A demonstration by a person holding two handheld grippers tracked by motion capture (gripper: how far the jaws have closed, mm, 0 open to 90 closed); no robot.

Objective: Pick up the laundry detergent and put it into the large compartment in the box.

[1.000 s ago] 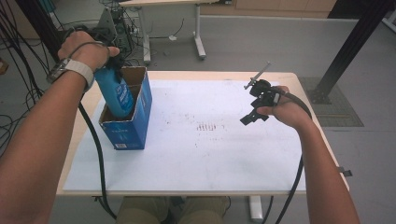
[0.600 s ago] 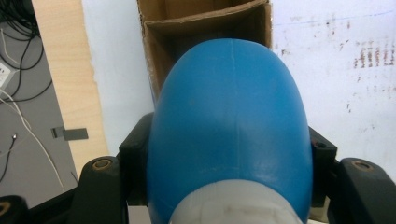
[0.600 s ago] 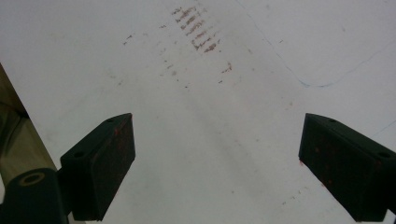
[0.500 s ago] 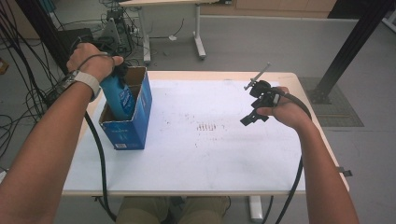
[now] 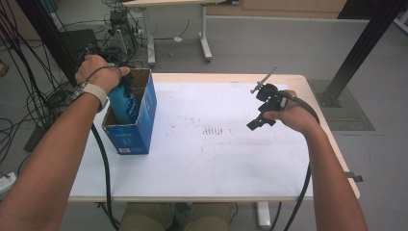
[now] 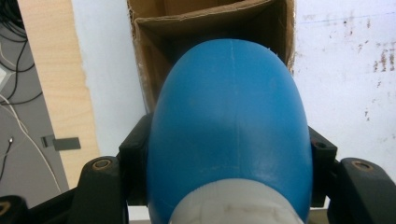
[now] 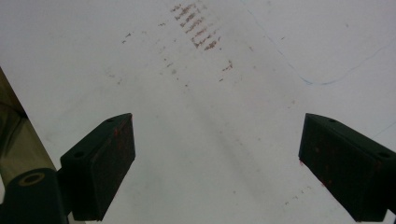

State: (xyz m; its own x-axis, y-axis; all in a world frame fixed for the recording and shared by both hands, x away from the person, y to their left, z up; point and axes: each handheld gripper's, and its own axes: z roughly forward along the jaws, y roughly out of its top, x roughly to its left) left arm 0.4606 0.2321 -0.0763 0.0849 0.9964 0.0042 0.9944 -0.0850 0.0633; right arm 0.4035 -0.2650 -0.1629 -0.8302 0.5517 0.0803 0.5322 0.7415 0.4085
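A blue bottle [image 5: 124,104] with a pale neck stands partly inside an open blue cardboard box [image 5: 140,131] at the table's left. My left gripper [image 5: 124,81] is shut on the bottle from above, under the person's hand. In the left gripper view the bottle's rounded body [image 6: 231,112] bulges between the black jaws of the left gripper [image 6: 229,154], with the brown inside of the box [image 6: 154,32] beyond it. My right gripper [image 5: 258,121] hovers over the right part of the table, open with nothing between its pads [image 7: 112,158].
A white sheet [image 5: 216,154] with small reddish marks [image 7: 198,28] covers the wooden table. Cables and desk legs lie on the floor behind the table. A black post [image 5: 356,53] stands at the back right.
My left hand has come down, and the blue bottle sits lower in the box than before. The right gripper has kept still.
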